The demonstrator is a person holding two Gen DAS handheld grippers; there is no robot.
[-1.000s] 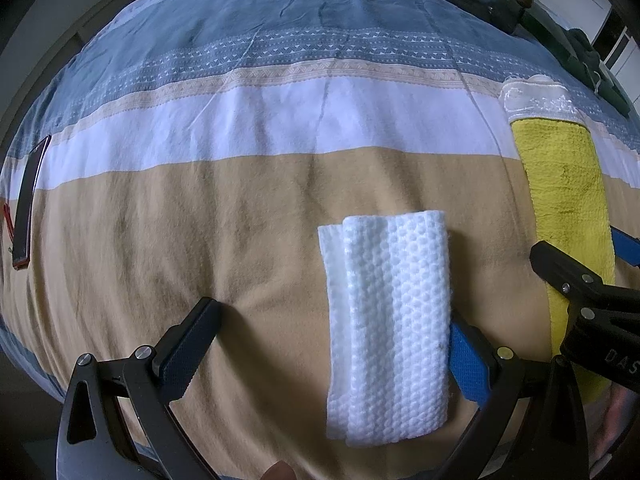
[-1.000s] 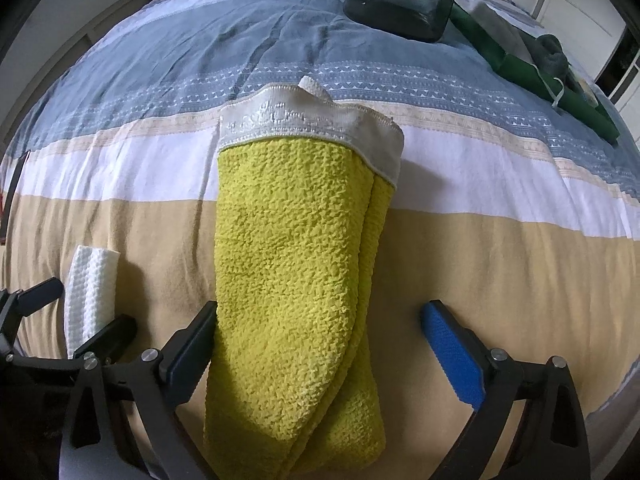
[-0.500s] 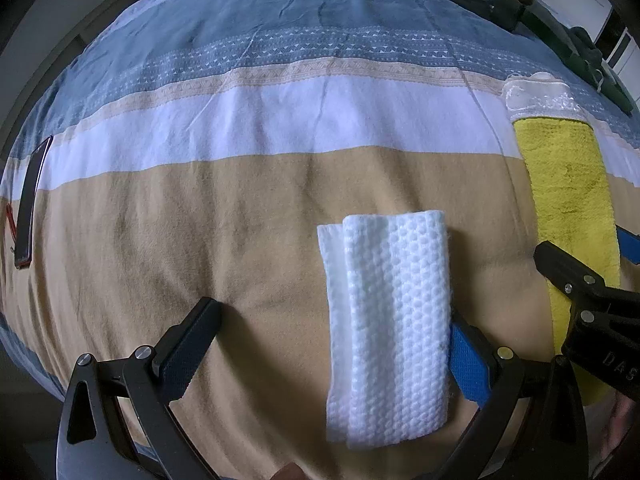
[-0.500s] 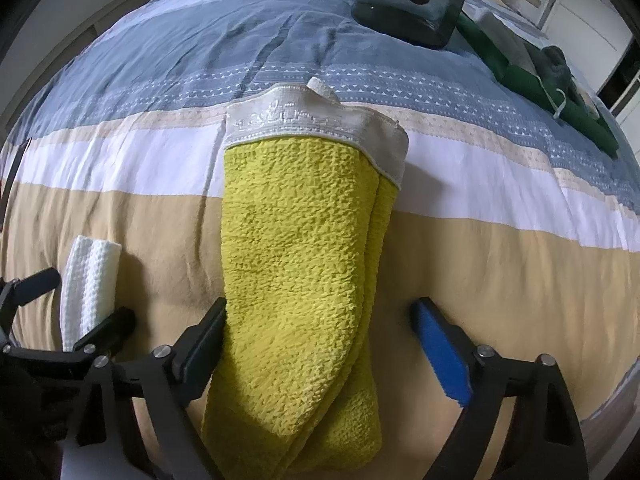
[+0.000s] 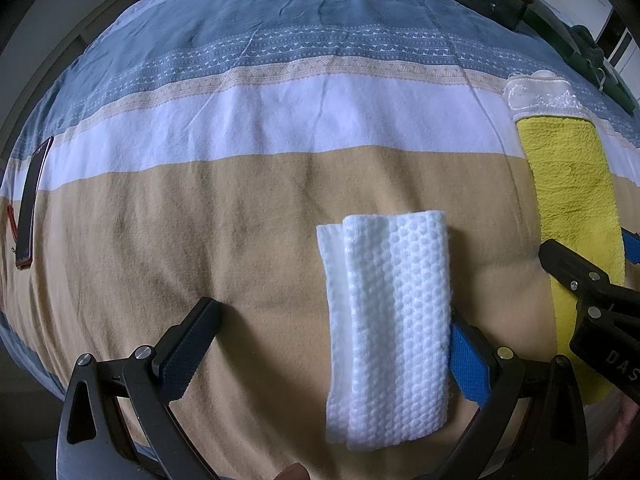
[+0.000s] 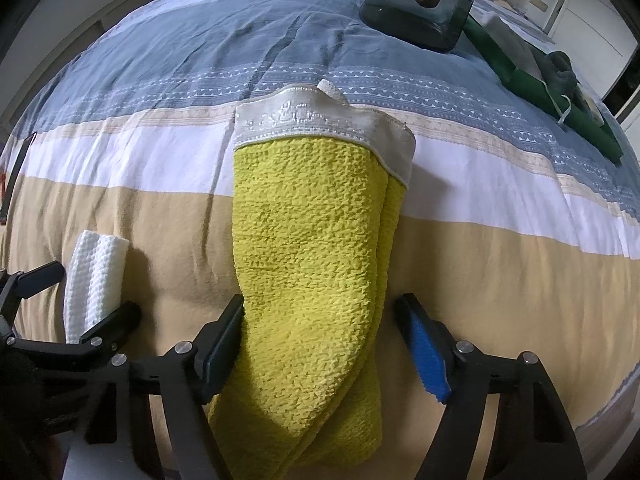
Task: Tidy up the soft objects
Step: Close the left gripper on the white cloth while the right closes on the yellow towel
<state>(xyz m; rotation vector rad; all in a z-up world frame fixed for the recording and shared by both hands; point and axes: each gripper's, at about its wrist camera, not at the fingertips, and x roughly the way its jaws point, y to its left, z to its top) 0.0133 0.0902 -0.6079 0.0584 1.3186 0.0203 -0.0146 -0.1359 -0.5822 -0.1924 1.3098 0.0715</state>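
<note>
A folded white waffle cloth lies on the tan band of the bedspread. My left gripper stands open over it; the cloth's right edge is against the blue pad, and the black finger is well apart. A folded yellow towel with a cream lace hem lies lengthwise between the fingers of my right gripper. Its jaws are closing: the black finger touches the towel's left edge, while a narrow gap remains at the blue pad. The white cloth also shows at the left.
A dark phone lies at the bed's left edge. A dark box with a brown handle sits at the far side, with green items beside it at the far right. The blue and white bands hold nothing else.
The right gripper's fingers have drawn in toward the yellow towel from both sides. The left gripper and the white cloth have not moved.
</note>
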